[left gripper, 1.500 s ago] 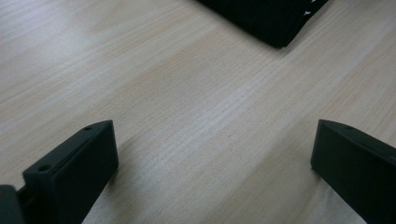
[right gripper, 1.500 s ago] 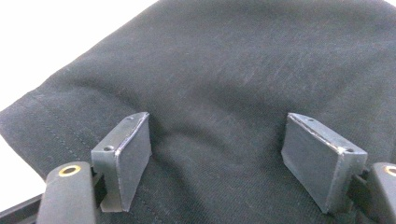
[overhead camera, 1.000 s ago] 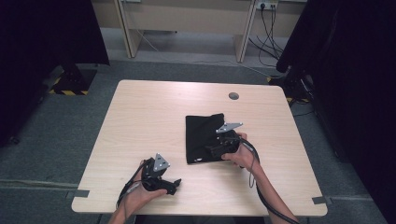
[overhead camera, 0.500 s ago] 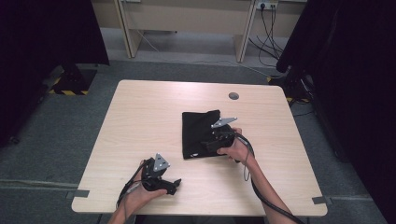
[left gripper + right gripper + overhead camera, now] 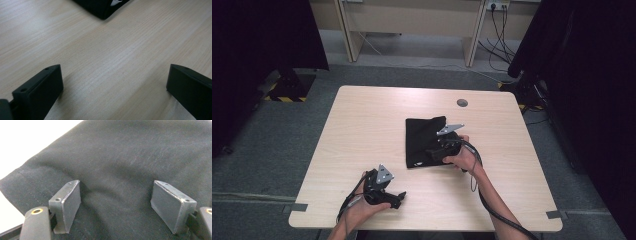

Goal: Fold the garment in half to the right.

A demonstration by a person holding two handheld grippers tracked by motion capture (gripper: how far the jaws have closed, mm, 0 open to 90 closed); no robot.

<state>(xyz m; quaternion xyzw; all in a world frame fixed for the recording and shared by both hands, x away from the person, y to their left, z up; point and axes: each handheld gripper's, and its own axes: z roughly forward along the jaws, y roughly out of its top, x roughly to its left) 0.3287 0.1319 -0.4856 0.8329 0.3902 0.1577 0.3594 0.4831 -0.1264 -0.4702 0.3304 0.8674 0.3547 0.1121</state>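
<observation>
— Black cloth (image 5: 424,141), folded flat, is lying on the pale wooden worktop (image 5: 362,130), a bit right of the middle. What is the right gripper (image 5: 115,202) doing there?

— It is hovering over the cloth's right side, its fingers (image 5: 68,203) standing wide apart with the fabric beneath them and nothing pinched between.

— And the left gripper (image 5: 396,199)?

— It is sitting low near the front edge of the worktop, well apart from the cloth. Its fingers (image 5: 40,91) are spread wide too, with bare wood between them; a corner of the cloth is showing farther off.
</observation>
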